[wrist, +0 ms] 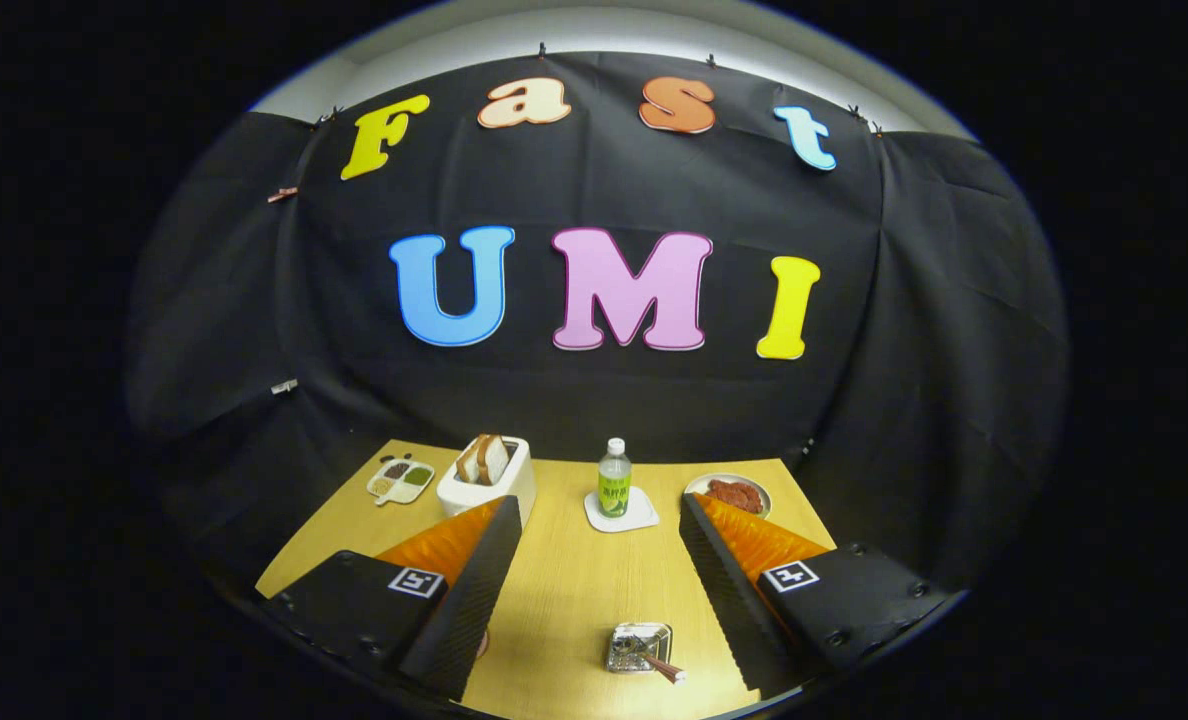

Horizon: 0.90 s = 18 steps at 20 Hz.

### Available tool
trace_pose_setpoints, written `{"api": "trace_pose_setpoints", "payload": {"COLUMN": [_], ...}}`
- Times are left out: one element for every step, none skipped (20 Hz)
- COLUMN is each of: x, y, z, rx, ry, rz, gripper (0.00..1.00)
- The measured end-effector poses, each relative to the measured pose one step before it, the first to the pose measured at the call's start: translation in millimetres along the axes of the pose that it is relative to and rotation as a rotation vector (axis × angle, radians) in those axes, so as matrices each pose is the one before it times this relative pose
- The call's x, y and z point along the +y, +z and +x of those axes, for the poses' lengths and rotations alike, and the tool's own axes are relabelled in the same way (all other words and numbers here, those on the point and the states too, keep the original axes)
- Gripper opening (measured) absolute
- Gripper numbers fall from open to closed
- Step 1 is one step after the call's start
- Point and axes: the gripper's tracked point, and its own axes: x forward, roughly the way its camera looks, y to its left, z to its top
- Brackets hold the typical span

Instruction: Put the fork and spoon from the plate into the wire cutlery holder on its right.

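My gripper [599, 503] is held high above the wooden table [574, 600], open, with nothing between its fingers. Low between the fingers, near the table's front edge, stands a small shiny metal holder [638, 646], seen from above. Metal cutlery lies in it, and a brown handle [668, 669] sticks out toward the right finger. It is too small to tell fork from spoon. A pinkish rim [482, 645] peeks out beside the left finger, and the rest of that thing is hidden behind the finger.
At the back of the table stand a white toaster [487, 480] with bread slices, a green-labelled bottle [613, 480] on a white coaster, a plate with red food [729, 493] and a small divided dish [400, 479]. Black cloth walls close the booth.
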Motion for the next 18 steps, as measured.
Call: {"api": "trace_pose_setpoints", "payload": {"x": [4.56,4.09,0.73,2.97,3.42,2.61,0.87,-0.14,0.21,-0.1,0.1,-1.73,-1.21,-1.09,-0.64,-1.15,-0.22,-1.29], "y": [5.94,4.09,2.79,2.42,2.02,2.03,1.68,1.35,1.2,1.8,0.25,-0.09,-0.29,0.3,0.06,1.11,1.18,-0.1], "z": [-1.38,-1.0,-0.74,-2.08,-1.88,0.26,-0.24,-0.12,-0.33,-0.24,-0.62,-0.41,-0.09,1.06,0.68,-0.07,0.34,0.78], "rx": [-0.0217,-0.01633,-0.01118,-0.00922,-0.00708,-0.00642,-0.01018,-0.00636,-0.00487,-0.00706,-0.00101,-0.00374,0.00102,0.00255,0.00105,0.00178,-0.00132,0.00069], "ry": [0.00725,0.00963,-0.00025,0.00647,0.00665,0.00495,0.00215,0.00123,-0.00048,-0.00056,0.00067,-0.00282,-0.00085,-0.00004,-0.00334,-0.00151,0.00041,0.00235], "rz": [0.00407,-0.00393,-0.00745,-0.00582,-0.00224,0.00151,0.00368,0.00441,0.00507,0.00588,0.00341,0.00121,0.00113,0.00258,0.00437,0.00494,0.00308,-0.00127], "gripper": [0.99,0.99,0.99,0.99,0.99,0.99,0.99,0.99,0.99,0.99,0.99,0.99,0.99,0.99,0.99,0.99,0.99,0.99]}}
